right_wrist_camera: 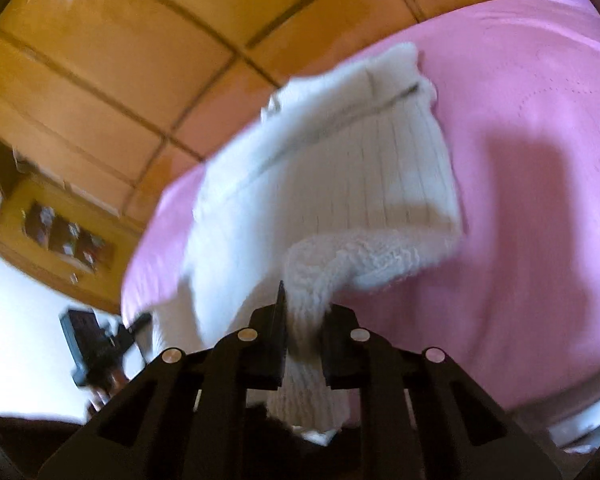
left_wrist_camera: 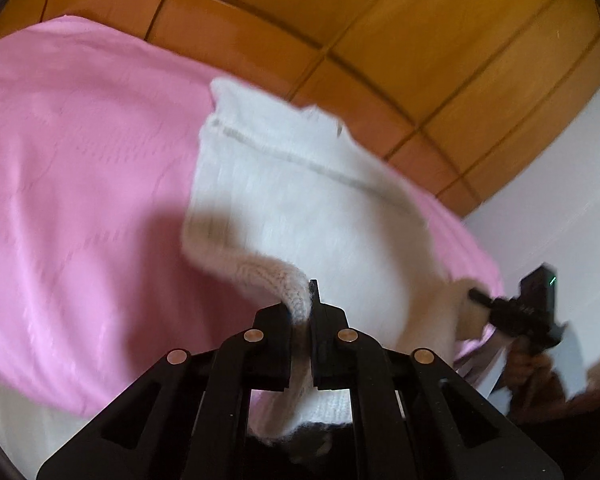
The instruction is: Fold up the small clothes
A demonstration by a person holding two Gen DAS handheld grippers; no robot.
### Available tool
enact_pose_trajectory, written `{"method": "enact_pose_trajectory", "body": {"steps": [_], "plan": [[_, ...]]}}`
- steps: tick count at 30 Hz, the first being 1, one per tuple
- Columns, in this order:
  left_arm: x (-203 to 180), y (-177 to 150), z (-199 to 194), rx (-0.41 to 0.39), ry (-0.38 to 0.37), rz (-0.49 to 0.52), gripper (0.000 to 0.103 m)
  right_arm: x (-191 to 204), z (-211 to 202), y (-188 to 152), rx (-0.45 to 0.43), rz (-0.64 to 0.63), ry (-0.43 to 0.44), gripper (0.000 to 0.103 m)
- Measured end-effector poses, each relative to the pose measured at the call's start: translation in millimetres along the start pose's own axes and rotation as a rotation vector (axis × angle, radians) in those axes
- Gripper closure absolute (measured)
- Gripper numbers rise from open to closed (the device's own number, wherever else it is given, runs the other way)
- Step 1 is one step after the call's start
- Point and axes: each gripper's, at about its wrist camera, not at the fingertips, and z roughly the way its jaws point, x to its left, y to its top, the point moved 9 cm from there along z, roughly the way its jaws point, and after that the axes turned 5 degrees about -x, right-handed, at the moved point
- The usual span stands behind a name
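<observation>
Closest to the left wrist camera, the left gripper (left_wrist_camera: 306, 312) is pressed together on a corner of a white knitted garment (left_wrist_camera: 300, 200), and the wool passes between its two black fingers and hangs down behind them. From this gripper the garment runs up and away over a pink bed cover (left_wrist_camera: 80, 160), with its far part lying on the cover and its near edge lifted. To the right of the garment, the right gripper (left_wrist_camera: 478, 294) is seen from the side, and its tip meets the other near corner.

Seen from the right wrist camera, the right gripper (right_wrist_camera: 304, 312) pinches a thick ribbed fold of the same garment (right_wrist_camera: 340, 168) between its fingers. Left of the garment, low, the left gripper (right_wrist_camera: 140, 322) appears small and blurred. The pink bed cover (right_wrist_camera: 520, 200) spreads to the right of the garment and carries a dark shadow. Behind the garment stands a wooden panelled wall (right_wrist_camera: 120, 80). Both pictures are blurred.
</observation>
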Motion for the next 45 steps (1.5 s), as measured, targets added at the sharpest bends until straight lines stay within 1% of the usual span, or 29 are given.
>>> {"method": "enact_pose_trajectory", "body": {"steps": [3, 7, 8, 9, 11, 12, 13, 14, 15, 16, 17, 18, 20, 21, 22, 24, 26, 28, 29, 30, 31, 32, 33, 34, 35, 41, 45], "plan": [[5.4, 28.8, 22.2, -0.020, -0.011, -0.071, 0.097, -11.4, 18.4, 26.4, -0.038, 0.037, -0.038, 0.091], [10.9, 60.5, 54.9, -0.022, 0.023, -0.072, 0.097, -34.9, 34.0, 58.0, -0.090, 0.126, -0.067, 0.091], [12.2, 67.3, 62.2, -0.020, 0.031, -0.076, 0.097, -43.6, 31.6, 67.4, -0.098, 0.147, -0.069, 0.091], [14.4, 77.3, 70.7, -0.025, 0.049, -0.078, 0.097, -48.2, 36.5, 78.7, -0.108, 0.172, -0.075, 0.091], [21.4, 95.6, 83.1, -0.034, 0.091, -0.084, 0.097, -53.3, 45.2, 94.1, -0.122, 0.178, -0.091, 0.089], [25.1, 100.2, 85.6, -0.035, 0.107, -0.096, 0.093, -56.0, 47.2, 99.0, -0.128, 0.183, -0.088, 0.084], [30.0, 104.3, 86.9, -0.034, 0.126, -0.111, 0.087, -56.8, 47.9, 103.4, -0.137, 0.191, -0.080, 0.075], [35.8, 108.9, 86.3, -0.043, 0.144, -0.126, 0.064, -55.8, 47.1, 106.0, -0.143, 0.192, -0.059, 0.068], [42.2, 114.4, 82.4, -0.072, 0.155, -0.142, 0.040, -54.6, 45.4, 107.7, -0.149, 0.189, -0.051, 0.048], [45.3, 115.8, 76.5, -0.098, 0.152, -0.149, 0.034, -53.6, 40.7, 108.9, -0.166, 0.177, -0.057, 0.028], [47.4, 114.9, 72.1, -0.111, 0.142, -0.145, 0.034, -53.9, 38.8, 109.9, -0.177, 0.167, -0.064, 0.024], [51.6, 110.1, 68.3, -0.100, 0.143, -0.136, 0.034, -53.4, 32.8, 108.7, -0.189, 0.146, -0.072, 0.023], [59.2, 100.3, 67.7, -0.078, 0.156, -0.124, 0.034, -55.2, 24.2, 100.5, -0.180, 0.121, -0.079, 0.021], [63.3, 92.1, 68.3, -0.058, 0.151, -0.115, 0.034, -56.9, 22.0, 97.2, -0.177, 0.108, -0.092, 0.018], [66.1, 81.6, 69.4, -0.034, 0.149, -0.107, 0.034, -57.3, 20.7, 92.5, -0.171, 0.085, -0.114, 0.018], [69.8, 62.9, 71.9, -0.002, 0.139, -0.103, 0.034, -60.1, 20.8, 76.6, -0.140, 0.026, -0.163, 0.018], [70.5, 51.3, 75.8, 0.013, 0.119, -0.113, 0.034, -63.6, 30.0, 58.9, -0.092, -0.031, -0.207, 0.021], [65.9, 46.4, 80.8, 0.013, 0.115, -0.095, 0.034, -65.7, 43.9, 47.4, -0.059, -0.056, -0.244, 0.031], [61.9, 46.0, 84.4, 0.022, 0.105, -0.083, 0.042, -67.4, 49.7, 44.8, -0.064, -0.077, -0.284, 0.033], [56.3, 45.0, 90.4, 0.040, 0.088, -0.072, 0.068, -65.9, 52.9, 44.9, -0.069, -0.087, -0.301, 0.039], [53.2, 44.1, 93.9, 0.054, 0.097, -0.058, 0.084, -64.9, 55.1, 46.0, -0.068, -0.093, -0.325, 0.058], [50.1, 43.3, 96.4, 0.061, 0.116, -0.037, 0.085, -63.3, 55.2, 47.0, -0.063, -0.092, -0.328, 0.076], [47.0, 43.0, 96.5, 0.058, 0.124, -0.025, 0.088, -58.9, 57.2, 47.1, -0.044, -0.067, -0.280, 0.079], [45.2, 42.3, 94.4, 0.053, 0.126, -0.020, 0.089, -57.7, 55.6, 48.1, -0.042, -0.057, -0.283, 0.081], [43.2, 42.1, 90.4, 0.049, 0.128, -0.015, 0.090, -54.3, 52.5, 48.4, -0.048, -0.082, -0.290, 0.082], [40.6, 32.0, 65.2, 0.037, 0.086, -0.056, 0.092, -39.6, 24.2, 38.5, -0.073, -0.068, -0.225, 0.086], [30.9, 17.2, 45.0, 0.045, 0.064, -0.053, 0.092, -27.9, 7.0, 28.8, -0.081, -0.061, -0.193, 0.087]]}}
